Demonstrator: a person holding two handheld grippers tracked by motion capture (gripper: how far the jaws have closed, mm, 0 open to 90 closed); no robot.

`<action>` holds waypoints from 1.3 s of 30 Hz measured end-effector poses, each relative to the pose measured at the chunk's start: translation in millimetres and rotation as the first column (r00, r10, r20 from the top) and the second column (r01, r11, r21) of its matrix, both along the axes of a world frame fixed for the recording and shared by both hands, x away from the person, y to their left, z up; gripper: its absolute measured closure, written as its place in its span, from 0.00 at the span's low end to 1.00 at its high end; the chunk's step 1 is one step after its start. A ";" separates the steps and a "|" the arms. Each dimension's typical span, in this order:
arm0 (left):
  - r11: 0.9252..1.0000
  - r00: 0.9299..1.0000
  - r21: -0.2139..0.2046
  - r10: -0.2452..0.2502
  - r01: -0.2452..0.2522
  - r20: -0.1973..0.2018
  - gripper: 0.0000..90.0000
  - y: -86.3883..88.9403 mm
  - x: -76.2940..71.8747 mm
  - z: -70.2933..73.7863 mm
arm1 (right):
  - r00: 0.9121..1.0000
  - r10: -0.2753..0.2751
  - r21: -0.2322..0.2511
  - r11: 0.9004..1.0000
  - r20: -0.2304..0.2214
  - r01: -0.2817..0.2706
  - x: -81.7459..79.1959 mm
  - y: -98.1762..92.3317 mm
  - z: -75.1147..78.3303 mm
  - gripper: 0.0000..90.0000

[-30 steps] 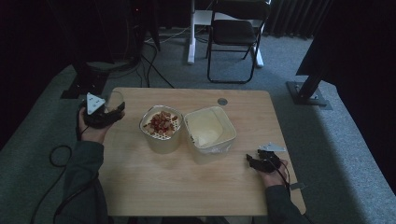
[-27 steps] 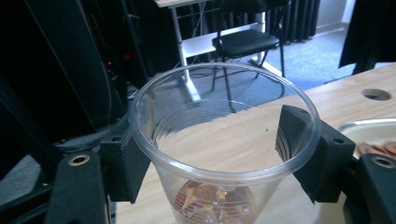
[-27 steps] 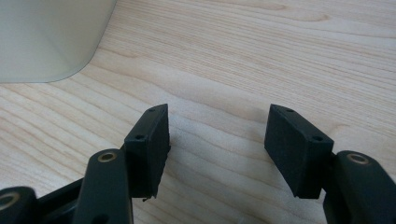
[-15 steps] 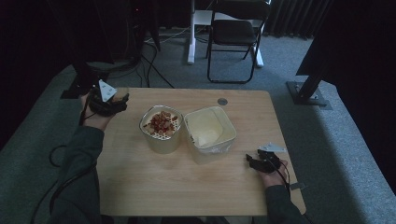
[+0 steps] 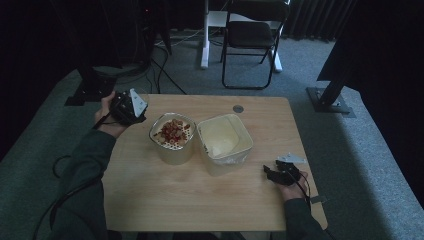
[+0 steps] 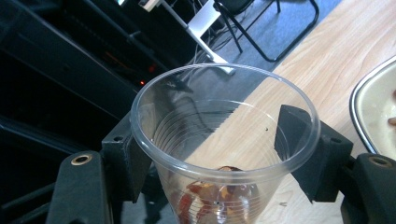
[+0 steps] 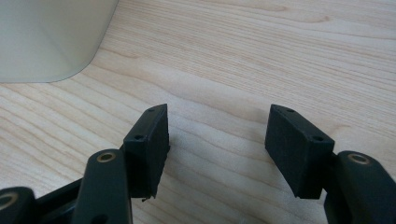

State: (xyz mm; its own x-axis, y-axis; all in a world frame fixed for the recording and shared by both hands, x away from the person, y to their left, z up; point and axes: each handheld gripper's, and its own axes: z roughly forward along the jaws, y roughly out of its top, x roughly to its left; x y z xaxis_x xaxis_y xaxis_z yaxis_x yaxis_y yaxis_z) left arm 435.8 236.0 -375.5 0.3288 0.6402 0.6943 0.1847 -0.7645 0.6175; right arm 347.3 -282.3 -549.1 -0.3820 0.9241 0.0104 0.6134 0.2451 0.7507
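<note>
My left gripper (image 5: 134, 107) hovers at the table's far left corner, shut on a clear plastic cup (image 5: 143, 97). In the left gripper view the cup (image 6: 205, 126) sits between both jaws of that gripper (image 6: 215, 145), with a few reddish pieces (image 6: 215, 193) at its bottom. Right of it on the table stands a round metal tin (image 5: 172, 136) of red and beige snack mix, its rim (image 6: 373, 109) also at the edge of the left gripper view. My right gripper (image 5: 270, 172) rests open on the wood near the table's right front; nothing lies between its jaws (image 7: 222, 140).
A white square container (image 5: 225, 142) stands beside the tin, and its corner (image 7: 51, 37) is near the right gripper. A small grey round disc (image 5: 238, 108) sits in the wooden table (image 5: 190, 200) near its far edge. A folding chair (image 5: 252, 35) and dark stands are on the floor beyond.
My left gripper has carried the cup away from me and to the right, from beside the table's left edge to over its far left corner. The right gripper has stayed put.
</note>
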 end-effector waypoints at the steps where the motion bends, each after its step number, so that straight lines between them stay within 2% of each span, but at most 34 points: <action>1: 1.000 1.000 0.000 0.000 0.000 0.000 0.34 0.0 0.0 0.0 | 1.000 0.000 0.000 1.000 0.000 0.000 0.0 0.0 0.0 0.44; 3: 0.999 1.000 0.051 -0.012 0.011 0.006 0.34 -7.5 0.2 0.2 | 1.000 0.000 0.000 1.000 0.000 0.000 0.0 0.0 0.0 0.44; 7: 0.993 0.999 0.112 -0.035 0.033 0.021 0.34 -17.9 -1.2 0.2 | 1.000 0.000 0.000 1.000 0.000 0.000 0.0 0.0 0.0 0.44; 11: 0.985 0.998 0.166 -0.054 0.047 0.036 0.34 -25.6 -2.4 1.0 | 1.000 0.000 0.000 1.000 -0.001 0.000 0.0 0.0 0.0 0.44; 16: 0.970 0.996 0.238 -0.063 0.047 0.058 0.35 -31.3 -3.4 3.6 | 1.000 0.000 0.000 1.000 0.000 0.000 0.0 0.0 0.0 0.44; 25: 0.950 0.994 0.306 -0.091 0.068 0.063 0.35 -42.0 -4.4 5.3 | 1.000 0.000 0.000 1.000 0.000 0.000 0.0 0.0 0.0 0.44; 26: 0.950 0.994 0.306 -0.091 0.068 0.063 0.35 -42.0 -4.4 5.3 | 1.000 0.000 0.000 1.000 0.000 0.000 0.0 0.0 0.0 0.44; 29: 0.943 0.993 0.323 -0.101 0.076 0.063 0.35 -45.4 -5.4 4.9 | 1.000 0.000 0.000 1.000 0.000 0.000 0.0 0.0 0.1 0.44; 32: 0.933 0.993 0.350 -0.106 0.080 0.058 0.35 -48.1 -6.3 5.0 | 1.000 -0.001 0.000 1.000 -0.001 0.001 0.0 0.0 0.0 0.44; 34: 0.919 0.992 0.385 -0.115 0.086 0.052 0.35 -50.2 -6.8 4.6 | 1.000 0.000 -0.001 1.000 0.001 0.000 0.1 -0.1 0.0 0.44; 35: 0.915 0.992 0.393 -0.120 0.093 0.045 0.35 -51.2 -6.9 4.2 | 1.000 0.000 -0.001 1.000 0.001 0.000 0.1 -0.1 0.0 0.44; 37: 0.899 0.991 0.424 -0.134 0.113 0.020 0.35 -54.4 -8.2 4.1 | 1.000 0.000 -0.001 1.000 0.001 0.000 0.1 -0.1 0.0 0.44; 39: 0.882 0.989 0.455 -0.145 0.122 0.016 0.35 -57.2 -9.5 4.1 | 1.000 0.001 -0.001 1.000 0.001 -0.001 0.1 -0.1 0.0 0.44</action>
State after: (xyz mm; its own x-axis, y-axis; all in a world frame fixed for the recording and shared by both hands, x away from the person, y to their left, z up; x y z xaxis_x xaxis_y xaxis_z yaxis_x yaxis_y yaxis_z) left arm 426.3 178.8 -371.3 0.3477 0.2059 0.9147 0.0398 -0.9780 0.2050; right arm 347.4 -282.4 -549.1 -0.3826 0.9239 0.0092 0.6125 0.2461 0.7511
